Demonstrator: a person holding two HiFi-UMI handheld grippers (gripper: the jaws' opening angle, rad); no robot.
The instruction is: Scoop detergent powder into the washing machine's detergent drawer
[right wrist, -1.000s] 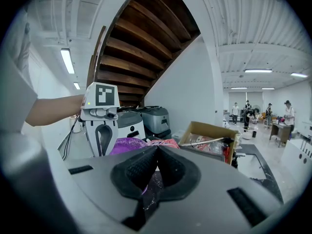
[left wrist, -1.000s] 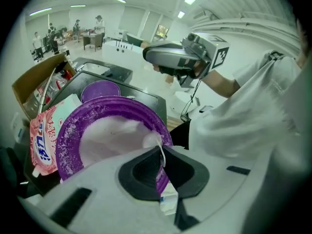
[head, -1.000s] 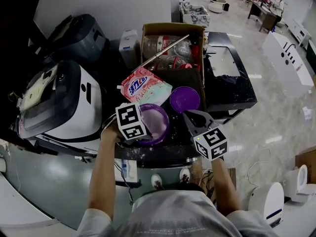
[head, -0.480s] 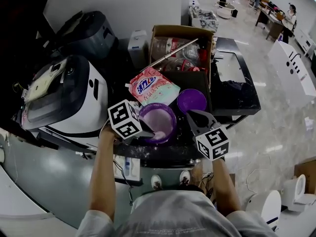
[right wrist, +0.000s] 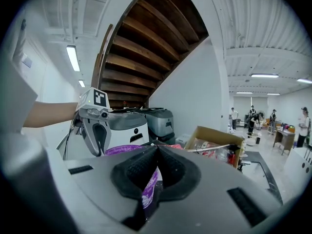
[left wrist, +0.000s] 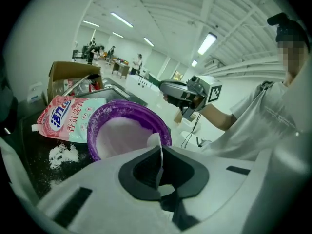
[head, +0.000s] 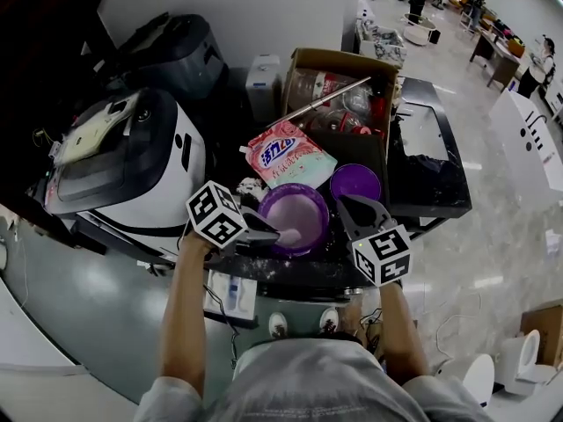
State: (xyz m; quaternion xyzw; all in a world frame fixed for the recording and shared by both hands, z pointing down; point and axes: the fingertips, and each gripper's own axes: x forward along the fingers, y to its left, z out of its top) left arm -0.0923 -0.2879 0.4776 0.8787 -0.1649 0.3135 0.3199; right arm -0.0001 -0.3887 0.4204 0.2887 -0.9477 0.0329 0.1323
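Left hand-held gripper [head: 266,233] I'm holding has backed left, off purple bowl [head: 296,187] rim. White scoop [head: 288,234] in its jaws now shows, tip lying in powder [head: 301,214].

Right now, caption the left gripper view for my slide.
Left gripper holds a white scoop in the purple bowl of detergent powder, beside the pink bag.

Both forearms reach forward; left gripper [head: 271,232] has its jaws pinched on a thin white scoop [left wrist: 157,147], right gripper [head: 346,205] has its jaws pressed together, empty.
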